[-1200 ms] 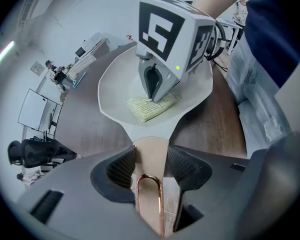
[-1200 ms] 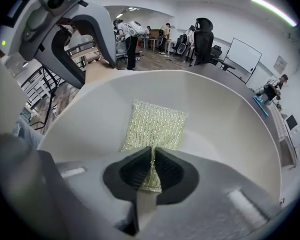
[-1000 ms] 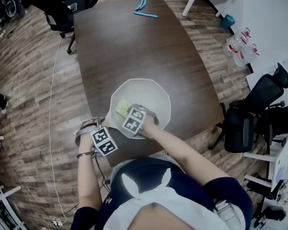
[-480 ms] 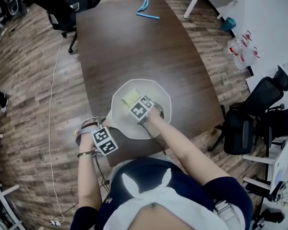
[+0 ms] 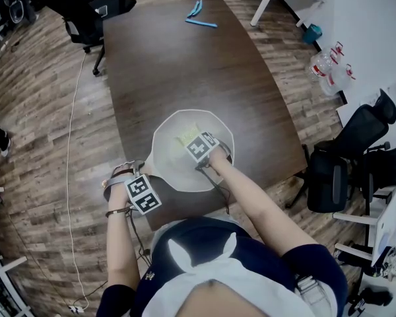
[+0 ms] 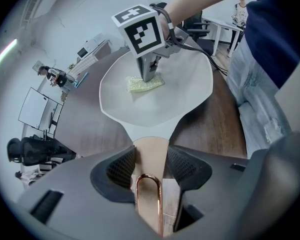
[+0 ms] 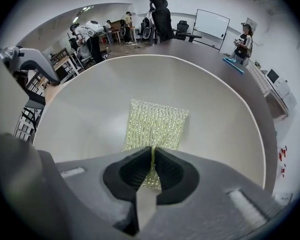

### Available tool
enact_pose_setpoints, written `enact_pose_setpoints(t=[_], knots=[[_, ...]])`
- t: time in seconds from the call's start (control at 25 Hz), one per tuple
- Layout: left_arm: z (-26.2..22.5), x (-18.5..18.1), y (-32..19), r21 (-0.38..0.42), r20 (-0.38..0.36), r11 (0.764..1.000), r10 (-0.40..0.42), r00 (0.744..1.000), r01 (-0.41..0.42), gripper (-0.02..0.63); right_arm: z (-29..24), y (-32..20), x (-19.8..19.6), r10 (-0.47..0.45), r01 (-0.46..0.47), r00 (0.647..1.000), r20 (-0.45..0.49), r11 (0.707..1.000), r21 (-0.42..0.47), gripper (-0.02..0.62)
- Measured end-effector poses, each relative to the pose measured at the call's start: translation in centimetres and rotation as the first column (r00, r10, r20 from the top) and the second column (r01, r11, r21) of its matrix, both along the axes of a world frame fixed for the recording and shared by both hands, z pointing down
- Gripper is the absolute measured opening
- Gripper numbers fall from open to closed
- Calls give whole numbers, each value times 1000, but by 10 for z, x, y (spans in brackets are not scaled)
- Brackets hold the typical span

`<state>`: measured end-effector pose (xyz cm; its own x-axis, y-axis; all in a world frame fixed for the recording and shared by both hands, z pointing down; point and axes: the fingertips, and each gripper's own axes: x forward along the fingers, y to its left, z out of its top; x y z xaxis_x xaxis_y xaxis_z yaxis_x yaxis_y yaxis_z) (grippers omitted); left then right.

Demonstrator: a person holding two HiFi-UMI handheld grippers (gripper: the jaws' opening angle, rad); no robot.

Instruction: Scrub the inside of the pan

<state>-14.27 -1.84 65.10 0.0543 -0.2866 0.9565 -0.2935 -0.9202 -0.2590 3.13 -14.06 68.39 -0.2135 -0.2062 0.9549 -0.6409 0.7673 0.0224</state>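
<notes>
Pad (image 7: 157, 124), seemingly soft and limp, is pinched at its near edge by the right gripper (image 7: 152, 159) while the left gripper (image 6: 149, 166) clamps the handle (image 6: 150, 149) of the rigid-looking pan (image 6: 190, 84).

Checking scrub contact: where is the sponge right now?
In the right gripper view the sponge lies flat on the pan floor, its near edge pinched by the right gripper.

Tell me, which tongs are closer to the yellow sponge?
Right. The right tongs pinch the sponge inside the pan; the left tongs grip its handle, outside the bowl, apart from the sponge.
</notes>
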Motion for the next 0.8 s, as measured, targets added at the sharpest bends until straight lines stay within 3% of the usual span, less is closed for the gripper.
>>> enact_pose_setpoints(t=[0.48, 0.8], knots=[[0, -2, 0, -1, -5, 1000, 1, 1000, -1, 204, 1, 29, 11, 4, -7, 999, -37, 997, -79, 24], [0, -2, 2, -6, -6, 1000, 5, 1000, -5, 204, 0, 51, -8, 27, -22, 999, 44, 993, -119, 25]])
